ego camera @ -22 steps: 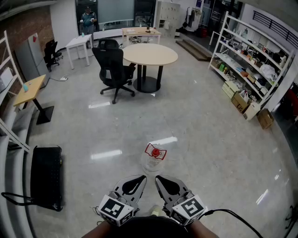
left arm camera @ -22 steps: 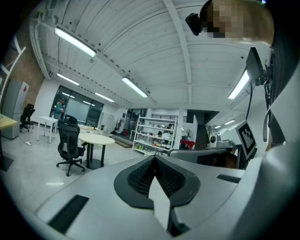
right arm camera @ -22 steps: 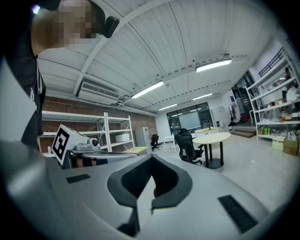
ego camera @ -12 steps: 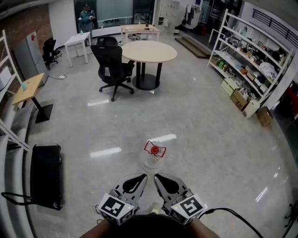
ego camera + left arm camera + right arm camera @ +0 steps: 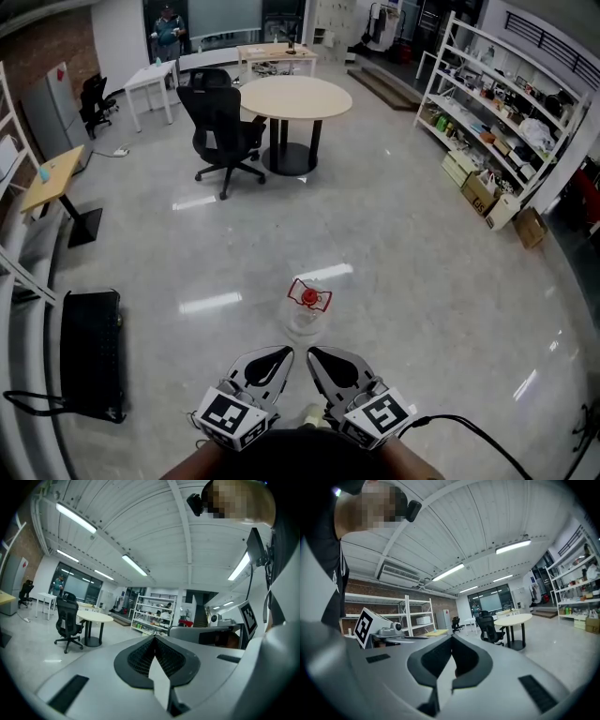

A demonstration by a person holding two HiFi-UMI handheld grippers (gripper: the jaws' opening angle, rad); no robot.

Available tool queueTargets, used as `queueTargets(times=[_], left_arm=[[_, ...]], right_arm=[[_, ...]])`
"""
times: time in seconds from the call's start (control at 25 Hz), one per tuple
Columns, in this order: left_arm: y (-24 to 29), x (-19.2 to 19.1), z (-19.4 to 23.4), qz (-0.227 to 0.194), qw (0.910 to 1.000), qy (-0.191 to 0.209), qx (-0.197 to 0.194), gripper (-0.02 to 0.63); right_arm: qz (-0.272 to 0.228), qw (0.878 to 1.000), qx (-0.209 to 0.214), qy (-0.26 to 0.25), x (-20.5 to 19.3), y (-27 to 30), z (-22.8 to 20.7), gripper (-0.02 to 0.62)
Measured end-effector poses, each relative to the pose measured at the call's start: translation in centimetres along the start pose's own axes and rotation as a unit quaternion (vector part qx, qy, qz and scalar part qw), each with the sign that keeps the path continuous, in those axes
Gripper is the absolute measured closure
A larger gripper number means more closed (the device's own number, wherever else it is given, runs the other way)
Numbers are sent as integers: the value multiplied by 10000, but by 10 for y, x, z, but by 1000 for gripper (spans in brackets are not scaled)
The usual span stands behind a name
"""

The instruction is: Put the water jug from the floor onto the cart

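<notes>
Water jug (image 5: 307, 309): I see it upright on the floor (image 5: 422, 281), just ahead of both jaw tips, untouched.
Left gripper (image 5: 284, 354): jaws together, empty.
Right gripper (image 5: 314, 356): jaws together, empty.
Jug contents: I cannot tell.

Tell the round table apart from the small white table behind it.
The round table has a tan circular top; the white table a white rectangular one. The round table stands on one black pedestal, the white table on thin white legs. Both stand beyond the water jug.
</notes>
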State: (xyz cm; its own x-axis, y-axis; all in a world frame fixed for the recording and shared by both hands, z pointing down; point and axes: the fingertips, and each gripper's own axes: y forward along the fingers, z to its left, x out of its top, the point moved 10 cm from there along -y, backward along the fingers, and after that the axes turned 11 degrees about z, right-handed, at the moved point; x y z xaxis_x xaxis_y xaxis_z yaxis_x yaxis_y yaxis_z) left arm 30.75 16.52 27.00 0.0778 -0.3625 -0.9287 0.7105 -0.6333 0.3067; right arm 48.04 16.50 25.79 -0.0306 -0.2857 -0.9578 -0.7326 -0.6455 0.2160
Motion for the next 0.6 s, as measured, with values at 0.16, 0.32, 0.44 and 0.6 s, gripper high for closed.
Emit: queueTargets(times=[0.16, 0.32, 0.44, 0.6], left_arm=[[-1, -1, 2, -49, 10000, -9, 10, 601], [-8, -3, 7, -70, 10000, -40, 4, 601], [-13, -7, 15, -65, 10000, -54, -17, 601], [-23, -11, 32, -33, 9999, -82, -91, 601]], right_arm=[[-101, 9997, -40, -208, 3, 2, 3, 594], [-100, 9998, -53, -185, 4, 7, 13, 594], [-85, 9998, -106, -132, 1, 14, 19, 594], [-55, 9998, -200, -77, -1, 29, 31, 594]])
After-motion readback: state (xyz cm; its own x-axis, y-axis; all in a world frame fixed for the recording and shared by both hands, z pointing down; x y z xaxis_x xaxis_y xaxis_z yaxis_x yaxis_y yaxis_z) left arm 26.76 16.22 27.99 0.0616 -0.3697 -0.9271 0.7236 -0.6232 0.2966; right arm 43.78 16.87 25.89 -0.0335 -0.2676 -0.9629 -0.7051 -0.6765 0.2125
